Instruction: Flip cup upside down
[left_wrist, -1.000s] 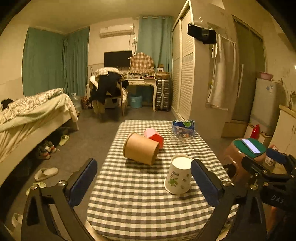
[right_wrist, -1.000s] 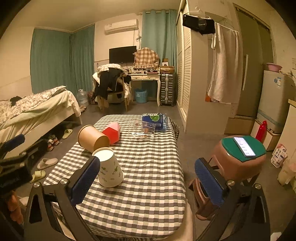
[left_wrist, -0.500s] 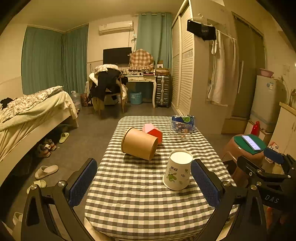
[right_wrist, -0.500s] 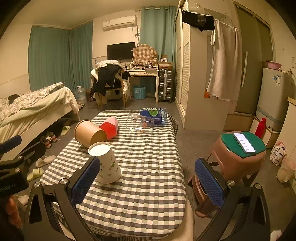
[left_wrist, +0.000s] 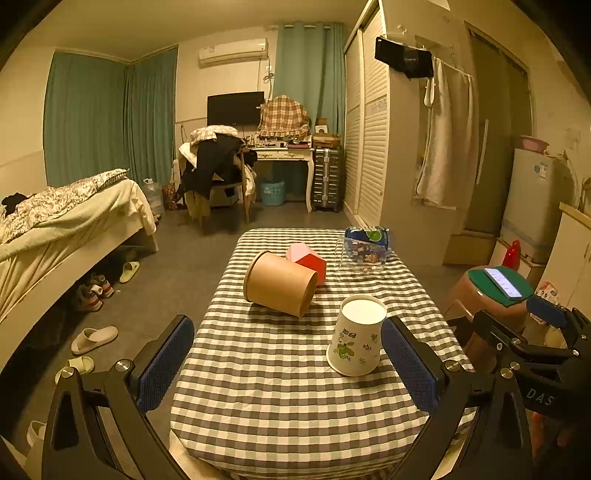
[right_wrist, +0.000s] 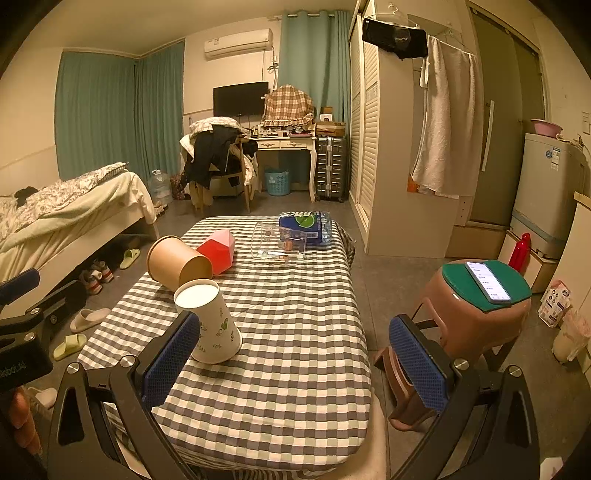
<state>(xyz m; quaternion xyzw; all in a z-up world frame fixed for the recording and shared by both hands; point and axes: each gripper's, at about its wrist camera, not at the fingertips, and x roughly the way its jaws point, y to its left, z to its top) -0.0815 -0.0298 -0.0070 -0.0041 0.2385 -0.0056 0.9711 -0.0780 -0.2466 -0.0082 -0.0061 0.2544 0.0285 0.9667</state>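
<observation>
A white paper cup (left_wrist: 356, 336) with green leaf prints stands upside down on the checked table (left_wrist: 280, 391), wide mouth on the cloth. It also shows in the right wrist view (right_wrist: 210, 323). My left gripper (left_wrist: 286, 363) is open and empty, pulled back above the table's near edge, its right finger (left_wrist: 406, 363) just right of the cup. My right gripper (right_wrist: 295, 363) is open and empty, its left finger (right_wrist: 171, 360) just in front of the cup, apart from it.
A brown paper tub (left_wrist: 279, 282) lies on its side behind the cup, against a red and pink box (left_wrist: 308, 258). A clear container (left_wrist: 364, 253) and a blue pack stand at the far end. A stool with a phone (right_wrist: 482, 291) is right of the table.
Both grippers have drawn back and risen a little from the table. The cup stands as before.
</observation>
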